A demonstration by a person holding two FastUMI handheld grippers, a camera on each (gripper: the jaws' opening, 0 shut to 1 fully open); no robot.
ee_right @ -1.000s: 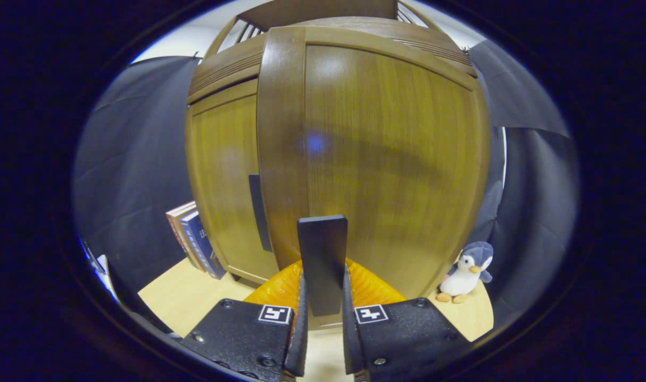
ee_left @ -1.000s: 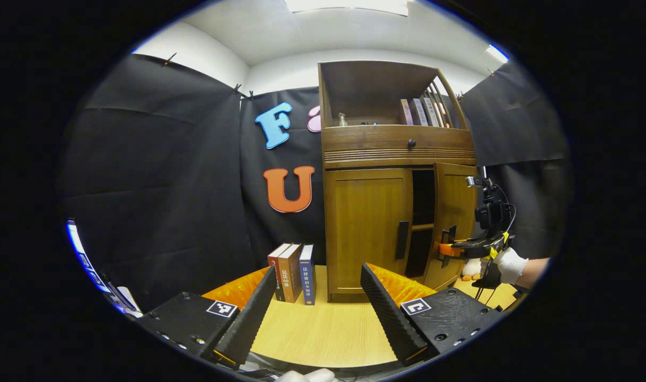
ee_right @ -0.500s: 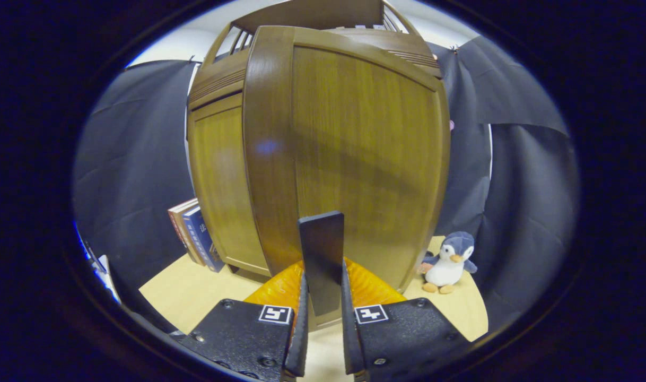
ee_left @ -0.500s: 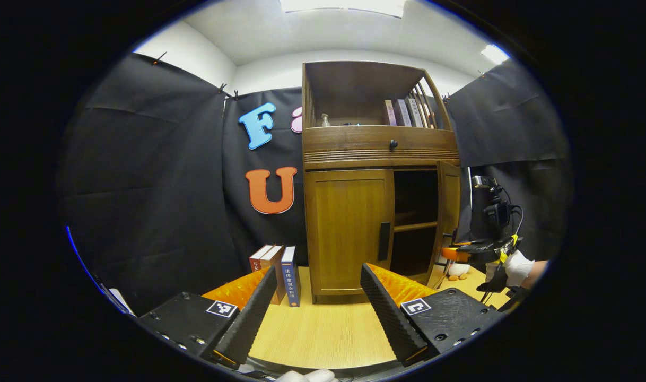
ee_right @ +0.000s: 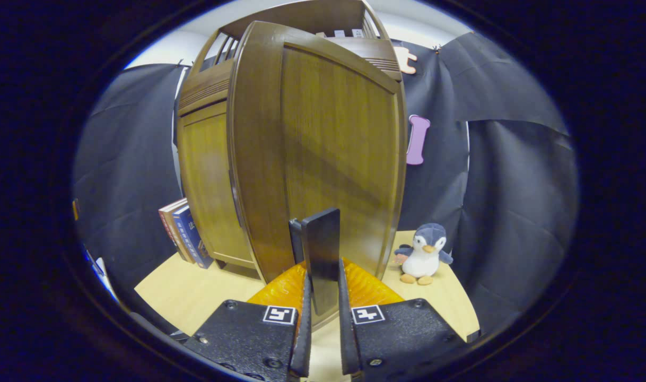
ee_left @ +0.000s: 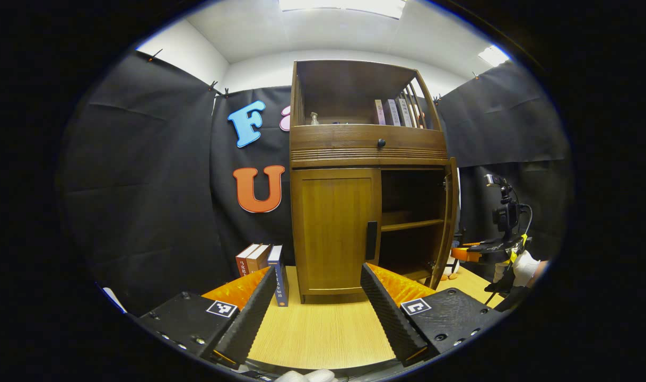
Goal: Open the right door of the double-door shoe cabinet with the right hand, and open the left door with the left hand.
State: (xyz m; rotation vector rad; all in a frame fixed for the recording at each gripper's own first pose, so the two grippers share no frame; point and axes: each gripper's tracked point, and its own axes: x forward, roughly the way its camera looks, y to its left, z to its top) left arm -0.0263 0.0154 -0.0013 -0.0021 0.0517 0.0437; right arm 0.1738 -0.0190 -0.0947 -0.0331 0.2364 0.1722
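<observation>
The wooden shoe cabinet stands on the table. Its left door is closed, and the black handle sits at its right edge. The right door stands wide open, edge-on, baring dark shelves. My left gripper is open, well short of the cabinet and roughly facing the left door. In the right gripper view, my right gripper is shut on the right door's black handle, and the door panel looms close. From the left gripper view, the right gripper sits beside the open door, held by a gloved hand.
Three books stand upright left of the cabinet. A plush penguin sits on the table right of the open door. Black cloth walls close in behind and at both sides. Light wooden tabletop lies before the cabinet.
The right door has swung from ajar to wide open, pulled by the right gripper. The cabinet has drifted left in the left gripper view; the left gripper stays open.
</observation>
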